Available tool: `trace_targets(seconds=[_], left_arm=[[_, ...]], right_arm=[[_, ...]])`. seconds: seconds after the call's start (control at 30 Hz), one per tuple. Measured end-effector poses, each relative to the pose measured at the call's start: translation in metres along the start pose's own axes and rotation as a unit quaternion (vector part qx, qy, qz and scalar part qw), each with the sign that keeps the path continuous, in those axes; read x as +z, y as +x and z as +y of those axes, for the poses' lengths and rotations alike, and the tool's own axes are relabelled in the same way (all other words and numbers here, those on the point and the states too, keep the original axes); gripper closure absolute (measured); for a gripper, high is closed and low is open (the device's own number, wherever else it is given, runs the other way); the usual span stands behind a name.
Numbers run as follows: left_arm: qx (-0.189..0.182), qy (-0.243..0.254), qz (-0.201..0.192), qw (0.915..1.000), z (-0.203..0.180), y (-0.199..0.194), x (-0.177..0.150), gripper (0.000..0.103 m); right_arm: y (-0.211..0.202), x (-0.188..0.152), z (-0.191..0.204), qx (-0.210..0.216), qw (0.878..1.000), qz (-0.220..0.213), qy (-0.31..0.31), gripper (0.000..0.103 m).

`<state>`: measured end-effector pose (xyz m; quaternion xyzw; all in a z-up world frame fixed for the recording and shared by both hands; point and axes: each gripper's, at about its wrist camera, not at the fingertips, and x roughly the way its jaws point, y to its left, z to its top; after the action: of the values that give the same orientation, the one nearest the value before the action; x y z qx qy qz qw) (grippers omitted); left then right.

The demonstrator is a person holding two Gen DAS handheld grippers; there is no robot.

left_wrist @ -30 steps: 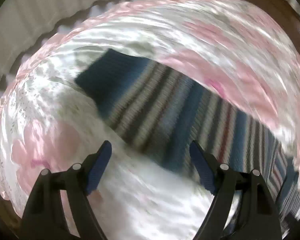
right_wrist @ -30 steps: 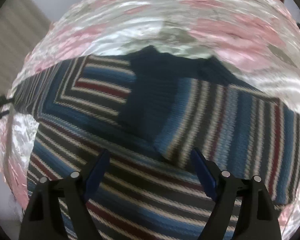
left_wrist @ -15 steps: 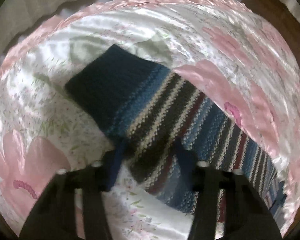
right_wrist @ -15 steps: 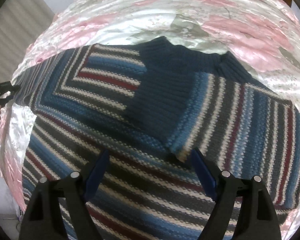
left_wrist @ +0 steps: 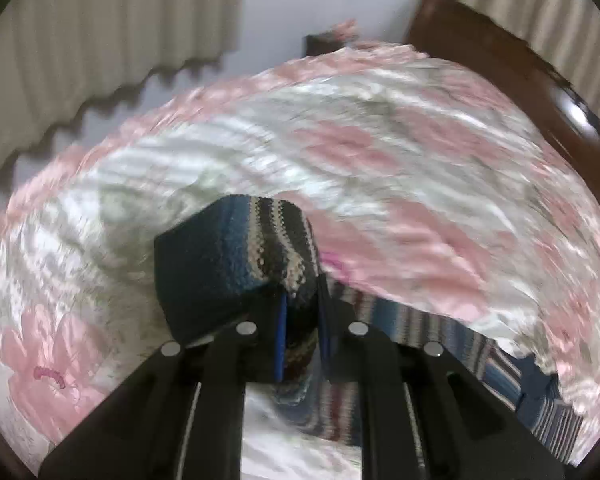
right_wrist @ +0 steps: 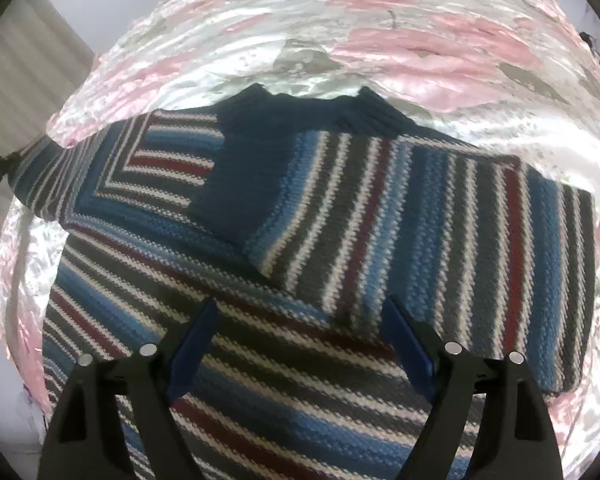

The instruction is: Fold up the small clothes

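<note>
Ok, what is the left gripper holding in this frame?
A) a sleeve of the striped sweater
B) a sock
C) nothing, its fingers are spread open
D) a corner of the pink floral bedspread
A: the left gripper has its blue-padded fingers shut on the sleeve of the striped sweater, cuff end lifted off the bedspread.

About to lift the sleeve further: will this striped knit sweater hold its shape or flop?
Probably floppy: the striped knit sweater sleeve bends limply over the left gripper. The chunky knit looks fairly heavy. It may slide on the glossy satin bedspread.
</note>
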<state>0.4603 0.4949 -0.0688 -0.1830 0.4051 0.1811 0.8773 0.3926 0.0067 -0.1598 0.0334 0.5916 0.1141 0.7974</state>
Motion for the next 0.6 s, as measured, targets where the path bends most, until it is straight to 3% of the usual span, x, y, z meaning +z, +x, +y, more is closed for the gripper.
trace_targets(seconds=[0.23,0.6], left_arm=[[-0.045,0.074,-0.017,0.9961,-0.079,-0.025,-0.028,0.091],[-0.122,0.114,0.031,0.9855,-0.182,-0.013,-0.098,0.091]], right_arm=[[-0.009,-0.010,-0.016,0.005,1.000,-0.004,0.011,0.018],[-0.018,-0.019,-0.052,-0.005,0.999,-0.008,0.034,0.018]])
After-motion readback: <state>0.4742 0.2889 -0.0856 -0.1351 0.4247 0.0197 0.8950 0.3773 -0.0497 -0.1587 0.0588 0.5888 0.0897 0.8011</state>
